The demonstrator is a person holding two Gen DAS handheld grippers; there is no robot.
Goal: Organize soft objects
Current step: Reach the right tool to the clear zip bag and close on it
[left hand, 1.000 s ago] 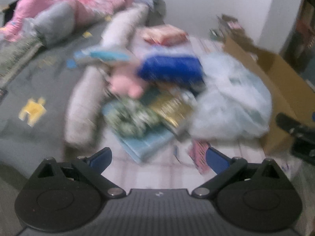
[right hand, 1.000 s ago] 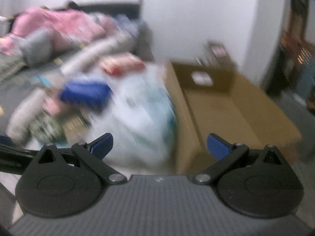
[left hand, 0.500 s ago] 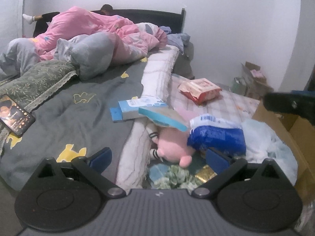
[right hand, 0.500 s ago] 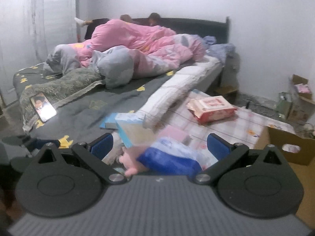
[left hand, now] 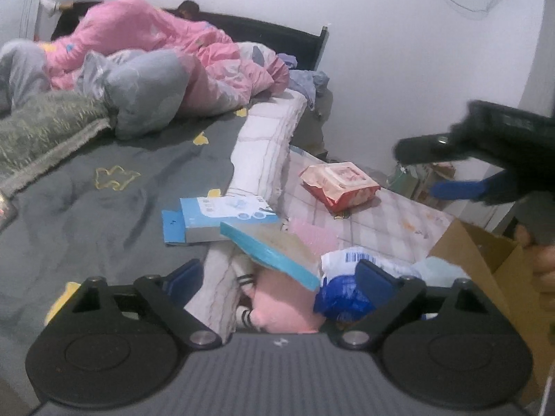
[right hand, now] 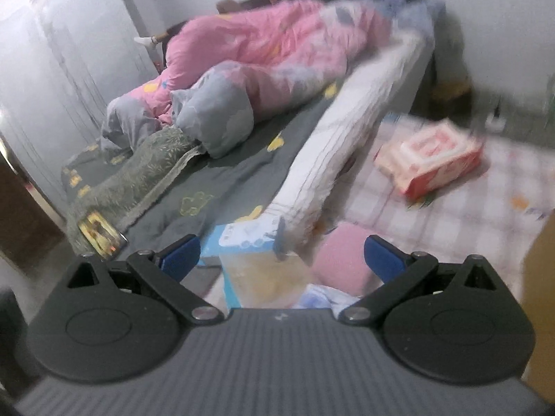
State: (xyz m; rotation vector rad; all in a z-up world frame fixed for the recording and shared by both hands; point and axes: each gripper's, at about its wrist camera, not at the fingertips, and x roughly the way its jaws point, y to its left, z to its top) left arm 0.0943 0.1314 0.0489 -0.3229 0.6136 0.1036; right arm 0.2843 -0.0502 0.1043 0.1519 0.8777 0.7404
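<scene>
Left wrist view: left gripper (left hand: 279, 274) spread wide but its jaws are closing, pads on nothing; below them lie a pink plush toy (left hand: 284, 312) and a blue-and-white soft pack (left hand: 341, 296). A tilted teal-edged box (left hand: 274, 246) leans over the toy; a pale blue carton (left hand: 225, 218) sits at 11 o'clock of it. Only this view catches the right gripper (left hand: 447, 170) in the air at 3 o'clock, fingers parted, empty, a hand (left hand: 544, 263) below it, and the open cardboard box (left hand: 485, 260) at 4 o'clock.

Right wrist view, blurred: right gripper (right hand: 281, 256) released, nothing between the pads. Only here: a phone (right hand: 99, 237) with lit screen on the bed corner at 9 o'clock, and a pink cushion (right hand: 343, 260) beside the carton (right hand: 242, 239).

Both show the red-and-white wipes pack (left hand: 338, 183), alone on the checked mat (left hand: 392, 222). Print everywhere too blurred to read; a barcode shows on the soft pack.

Mat bare around the wipes pack; grey bedsheet (left hand: 104, 208) open up to the white quilted mattress edge (left hand: 263, 159)
</scene>
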